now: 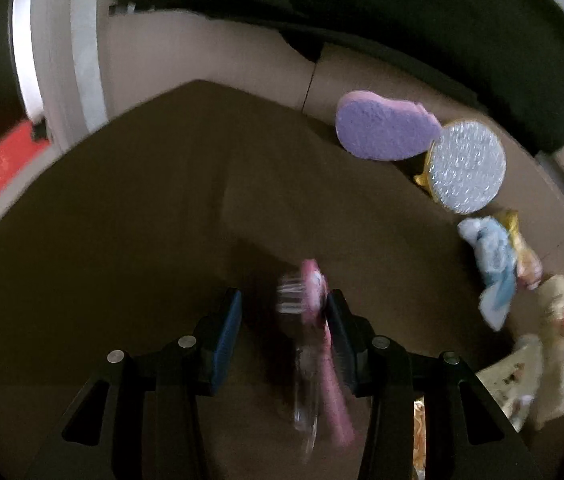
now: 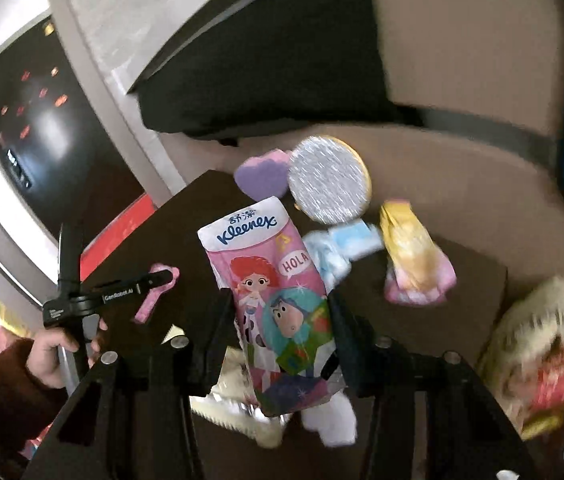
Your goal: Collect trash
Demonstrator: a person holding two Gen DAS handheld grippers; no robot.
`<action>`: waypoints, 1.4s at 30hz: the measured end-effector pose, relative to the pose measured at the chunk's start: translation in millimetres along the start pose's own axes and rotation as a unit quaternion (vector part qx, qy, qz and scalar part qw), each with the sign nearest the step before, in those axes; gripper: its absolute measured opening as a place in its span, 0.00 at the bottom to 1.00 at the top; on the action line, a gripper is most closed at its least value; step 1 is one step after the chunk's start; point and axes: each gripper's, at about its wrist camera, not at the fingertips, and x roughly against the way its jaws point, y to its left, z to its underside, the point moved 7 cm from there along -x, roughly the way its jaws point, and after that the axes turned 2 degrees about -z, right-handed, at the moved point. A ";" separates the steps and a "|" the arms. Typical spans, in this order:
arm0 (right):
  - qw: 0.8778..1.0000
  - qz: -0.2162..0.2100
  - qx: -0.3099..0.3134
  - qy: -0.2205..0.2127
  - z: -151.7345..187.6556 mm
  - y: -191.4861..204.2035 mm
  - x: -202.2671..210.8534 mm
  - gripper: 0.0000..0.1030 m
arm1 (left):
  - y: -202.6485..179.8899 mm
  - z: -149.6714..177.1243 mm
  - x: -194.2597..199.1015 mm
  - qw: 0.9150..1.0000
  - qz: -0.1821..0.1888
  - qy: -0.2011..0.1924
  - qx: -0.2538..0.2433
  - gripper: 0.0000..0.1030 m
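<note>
Mid-collection: right gripper (image 2: 282, 320) clamped on the Kleenex tissue pack (image 2: 272, 300) above the dark table (image 2: 421, 320), left gripper (image 1: 283, 320) wide apart around the pink toothbrush (image 1: 315, 320), apparently touching its right finger; next, probably closing there.

Both fisheye views are dim, with black vignetted corners and straight lines bowed at the rim. The left wrist view is darker; the brown bench (image 1: 154, 200) sits in shadow and the pink toothbrush (image 1: 313, 320) is smeared by motion blur. In the right wrist view, the dark screen (image 2: 42, 132) carries a soft glare patch, and the right edge is blurred.
</note>
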 end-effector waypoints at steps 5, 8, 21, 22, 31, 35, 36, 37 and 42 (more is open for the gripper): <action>1.000 0.010 -0.004 0.000 21.3 -8.0 2.8 0.43 | -20.0 7.6 -0.2 1.000 -0.003 0.009 -0.013 0.15; 1.000 0.015 0.000 -0.003 28.1 -8.5 9.5 0.43 | -28.7 9.2 12.3 0.999 -0.007 -0.017 -0.030 0.14; 0.997 0.040 0.021 -0.063 18.2 -10.2 55.3 0.43 | -96.4 -15.8 136.6 0.980 0.031 -0.172 -0.094 0.14; 0.996 0.041 0.023 -0.069 15.5 -10.1 60.3 0.43 | -106.8 -17.2 150.1 0.976 0.037 -0.188 -0.101 0.14; 0.981 0.084 0.046 -0.167 -13.9 -11.3 156.9 0.43 | -187.6 -15.1 245.4 0.943 0.082 -0.286 -0.146 0.14; 0.972 0.111 0.054 -0.198 -16.7 -17.6 198.2 0.43 | -218.0 -7.7 266.2 0.928 0.097 -0.318 -0.166 0.14; 0.971 0.117 0.055 -0.202 -16.9 -19.9 205.8 0.43 | -224.8 -6.1 270.6 0.926 0.101 -0.322 -0.168 0.14; 0.968 0.127 0.056 -0.209 -16.3 -23.9 217.1 0.43 | -228.3 -2.9 274.1 0.925 0.105 -0.325 -0.169 0.14; 0.959 0.158 0.048 -0.229 -10.0 -42.7 251.7 0.43 | -269.2 12.2 274.3 0.920 0.136 -0.317 -0.186 0.14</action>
